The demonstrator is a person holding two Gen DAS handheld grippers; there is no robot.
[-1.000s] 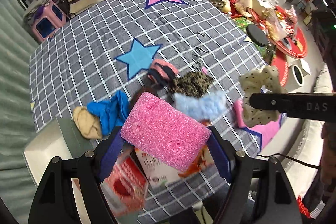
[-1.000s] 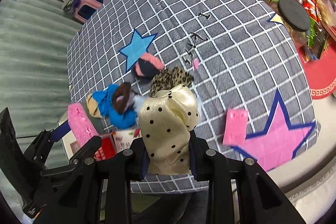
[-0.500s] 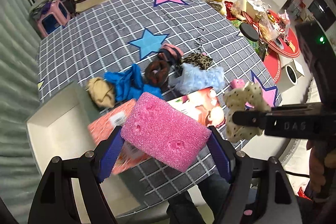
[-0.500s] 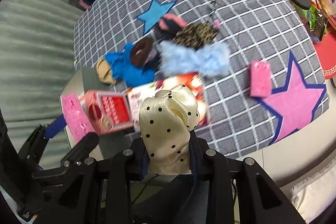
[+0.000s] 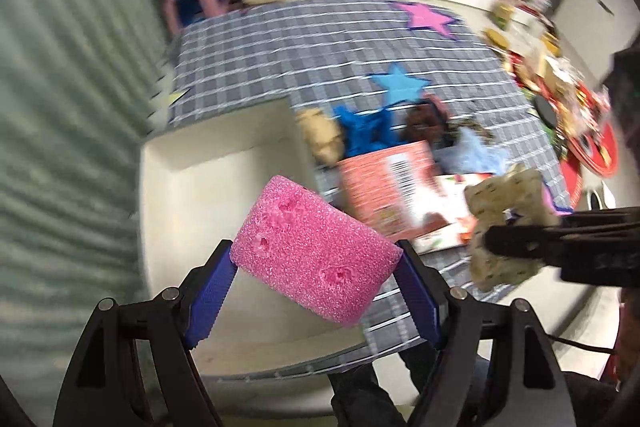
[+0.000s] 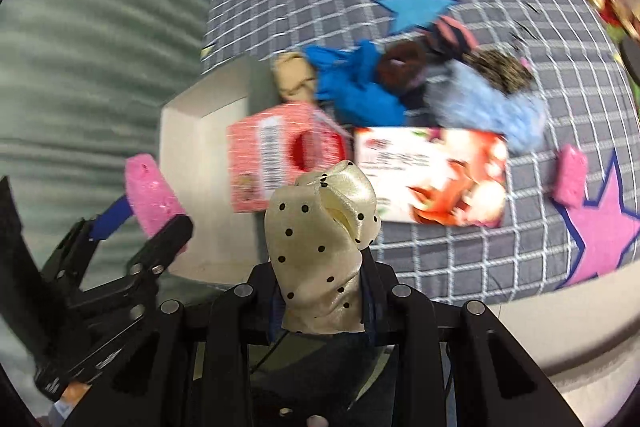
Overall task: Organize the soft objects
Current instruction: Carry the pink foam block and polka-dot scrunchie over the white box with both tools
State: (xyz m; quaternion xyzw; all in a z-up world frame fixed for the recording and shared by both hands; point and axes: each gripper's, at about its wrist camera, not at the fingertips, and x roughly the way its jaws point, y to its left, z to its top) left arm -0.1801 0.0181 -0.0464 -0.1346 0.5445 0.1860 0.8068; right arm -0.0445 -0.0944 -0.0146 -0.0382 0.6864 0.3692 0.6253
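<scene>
Plainly, the landmark is the white open box (image 5: 224,187) at the near left corner of the counter (image 5: 320,39). Just above its open cavity, the left hand-held gripper (image 5: 316,275) holds a pink sponge block (image 5: 316,251), its blue pads (image 5: 210,295) pressed against the block's two ends, with the block tilted and no part of it touching the box. Right of the box, a red carton (image 6: 280,159) stands against its side wall, and a flat printed packet (image 6: 432,175) lies just beyond that. Behind these, farther from the box, sits a huddle of soft things: a tan cloth (image 6: 294,79), a blue cloth (image 6: 356,87), a brown scrunchie (image 6: 402,65), a pale blue fluffy piece (image 6: 488,111) and a leopard-print piece (image 6: 500,71). Further right, a small pink sponge (image 6: 572,177) lies alone on the checked cloth. Well right of the box, off the counter's near edge, the right hand-held gripper (image 6: 324,291) is clamped narrowly on a cream polka-dot scrunchie (image 6: 324,239). The step in hand looks like dropping both items into the box. To do it well, I would centre the sponge over the cavity, lower it inside the walls before releasing, then bring the scrunchie across without brushing the red carton.
</scene>
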